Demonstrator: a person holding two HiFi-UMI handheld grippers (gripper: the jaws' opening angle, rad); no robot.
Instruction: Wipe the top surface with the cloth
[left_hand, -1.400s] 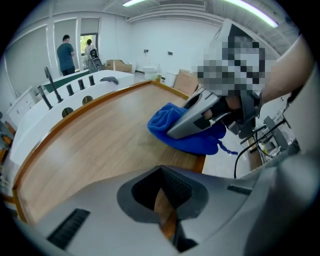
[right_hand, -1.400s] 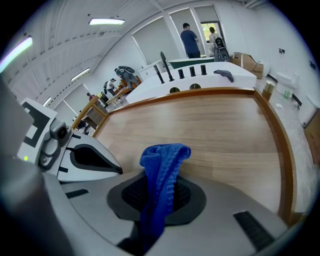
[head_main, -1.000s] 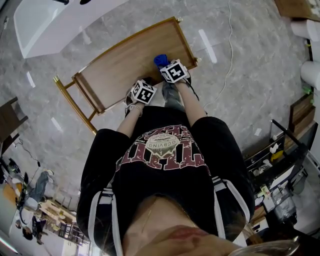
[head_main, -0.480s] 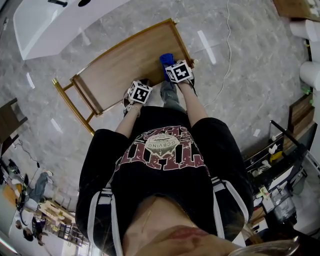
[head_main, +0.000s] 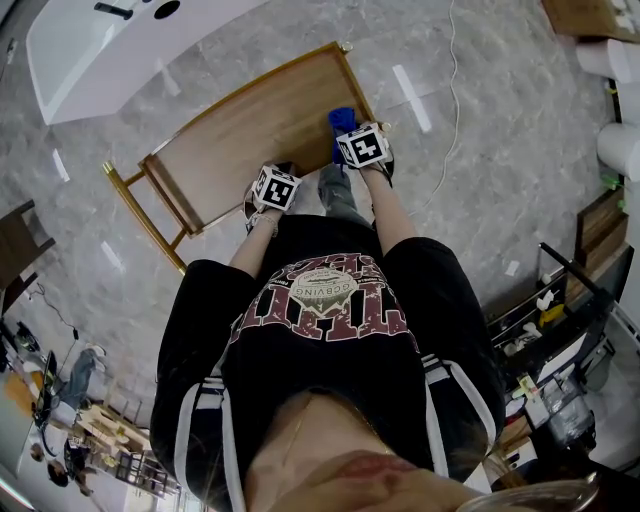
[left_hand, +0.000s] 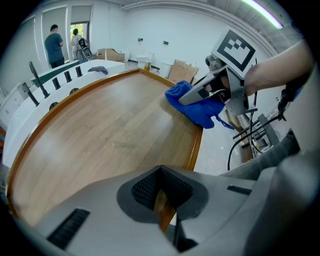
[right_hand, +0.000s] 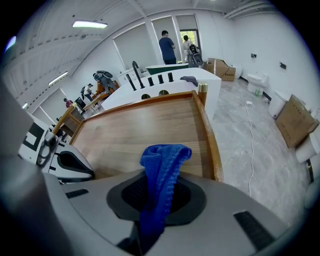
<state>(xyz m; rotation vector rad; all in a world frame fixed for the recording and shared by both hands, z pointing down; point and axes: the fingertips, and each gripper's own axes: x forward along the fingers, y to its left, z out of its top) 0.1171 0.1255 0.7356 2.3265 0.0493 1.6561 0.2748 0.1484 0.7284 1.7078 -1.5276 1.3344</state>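
The wooden table top (head_main: 240, 125) has a raised golden-brown rim. My right gripper (head_main: 362, 148) is over the right side of the top, close to the right rim, shut on a blue cloth (head_main: 341, 120). In the right gripper view the cloth (right_hand: 161, 167) sticks up from between the jaws of the right gripper (right_hand: 157, 187). My left gripper (head_main: 275, 187) is at the near edge. Its jaws are shut with a strip of the table's rim (left_hand: 161, 207) between them. The left gripper view shows the right gripper (left_hand: 207, 90) pressing the cloth (left_hand: 199, 109) on the top by the rim.
A white counter (head_main: 110, 40) stands beyond the table. A cable (head_main: 455, 95) runs over the grey floor at the right. Dark shelving (head_main: 560, 310) fills the lower right. Two people (right_hand: 170, 45) stand far off by a doorway. Cardboard boxes (right_hand: 292, 120) lie on the floor.
My right gripper has carried the cloth to the right, closer to the table's right rim. The left gripper has stayed at the near edge.
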